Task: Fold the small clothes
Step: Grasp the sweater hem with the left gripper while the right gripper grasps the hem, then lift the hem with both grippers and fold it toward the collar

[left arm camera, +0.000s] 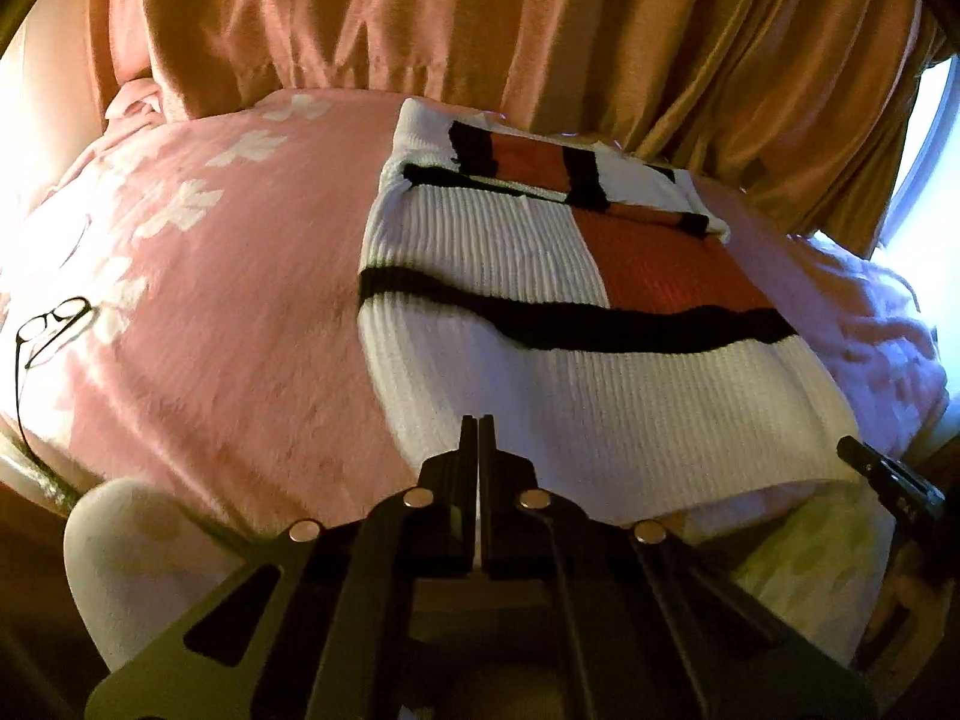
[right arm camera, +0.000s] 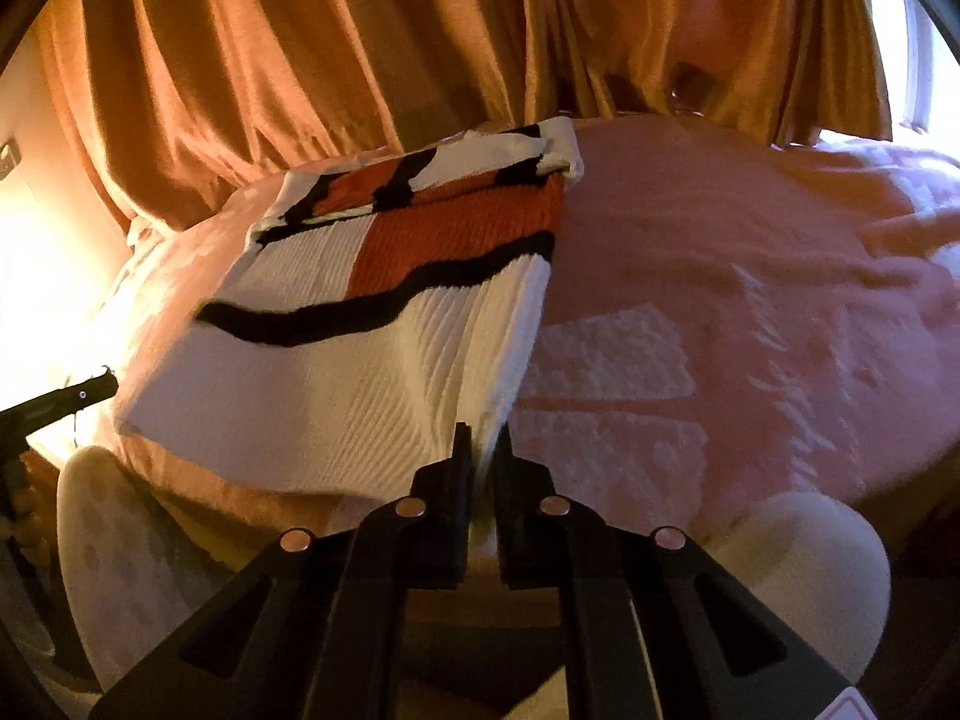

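A white ribbed knit sweater (left arm camera: pixel 540 372) with black stripes and rust-red blocks lies on the pink bed, sleeves folded across its far end. My left gripper (left arm camera: pixel 477 426) is shut at the sweater's near hem; its tips touch the white knit, and I cannot tell if cloth is pinched. In the right wrist view the same sweater (right arm camera: pixel 336 360) lies to the left. My right gripper (right arm camera: pixel 483 435) is shut on the sweater's near right corner, with white knit between its fingers. The right gripper's tip (left arm camera: pixel 864 459) shows at the hem's right end.
A pink blanket (left arm camera: pixel 228 312) with white flower shapes covers the bed. Black-framed glasses (left arm camera: pixel 54 324) lie on it at the far left. Orange curtains (right arm camera: pixel 360 48) hang behind the bed. A bright window (left arm camera: pixel 924 168) is at the right.
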Available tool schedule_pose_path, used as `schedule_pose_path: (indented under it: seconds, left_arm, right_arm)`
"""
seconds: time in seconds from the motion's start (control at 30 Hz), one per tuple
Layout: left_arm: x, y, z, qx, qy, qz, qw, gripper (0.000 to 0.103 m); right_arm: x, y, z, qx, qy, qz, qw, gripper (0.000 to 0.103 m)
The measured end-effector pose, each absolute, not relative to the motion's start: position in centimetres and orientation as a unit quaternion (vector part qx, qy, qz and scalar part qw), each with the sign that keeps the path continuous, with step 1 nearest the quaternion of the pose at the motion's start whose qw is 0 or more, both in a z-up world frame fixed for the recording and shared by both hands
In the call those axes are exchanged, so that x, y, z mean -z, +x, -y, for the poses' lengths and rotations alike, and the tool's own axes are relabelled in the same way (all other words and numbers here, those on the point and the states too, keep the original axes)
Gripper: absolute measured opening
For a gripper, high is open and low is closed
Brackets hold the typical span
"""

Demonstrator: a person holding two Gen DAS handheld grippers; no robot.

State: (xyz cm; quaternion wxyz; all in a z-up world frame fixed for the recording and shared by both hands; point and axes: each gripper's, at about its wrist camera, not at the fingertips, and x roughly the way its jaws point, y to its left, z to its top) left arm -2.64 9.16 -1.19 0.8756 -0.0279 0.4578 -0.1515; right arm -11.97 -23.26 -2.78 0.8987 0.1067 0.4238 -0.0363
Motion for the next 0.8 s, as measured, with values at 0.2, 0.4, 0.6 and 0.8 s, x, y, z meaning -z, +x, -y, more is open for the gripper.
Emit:
schedule_pose_path:
  seconds: [0.2, 0.4, 0.6, 0.8]
  left_arm:
    - [5.0, -0.4, -10.1, 0.138, -0.071, -0.492, 0.856, 0.034]
    - [7.6, 1.5, -10.1, 0.095, -0.042, -0.481, 0.871, 0.073]
    - [11.0, 3.2, -10.8, 0.090, -0.072, -0.520, 0.846, 0.082]
    - [10.9, 2.8, -9.8, 0.096, -0.065, -0.509, 0.853, 0.084]
  right_arm:
    - [4.6, -10.1, 24.2, 0.040, 0.119, -0.453, 0.883, 0.011]
    - [6.4, -8.5, 25.1, 0.055, 0.123, -0.465, 0.875, 0.054]
    - [9.0, -6.9, 25.4, 0.057, 0.150, -0.490, 0.857, 0.066]
    - [10.8, -6.4, 24.8, 0.052, 0.161, -0.509, 0.844, 0.068]
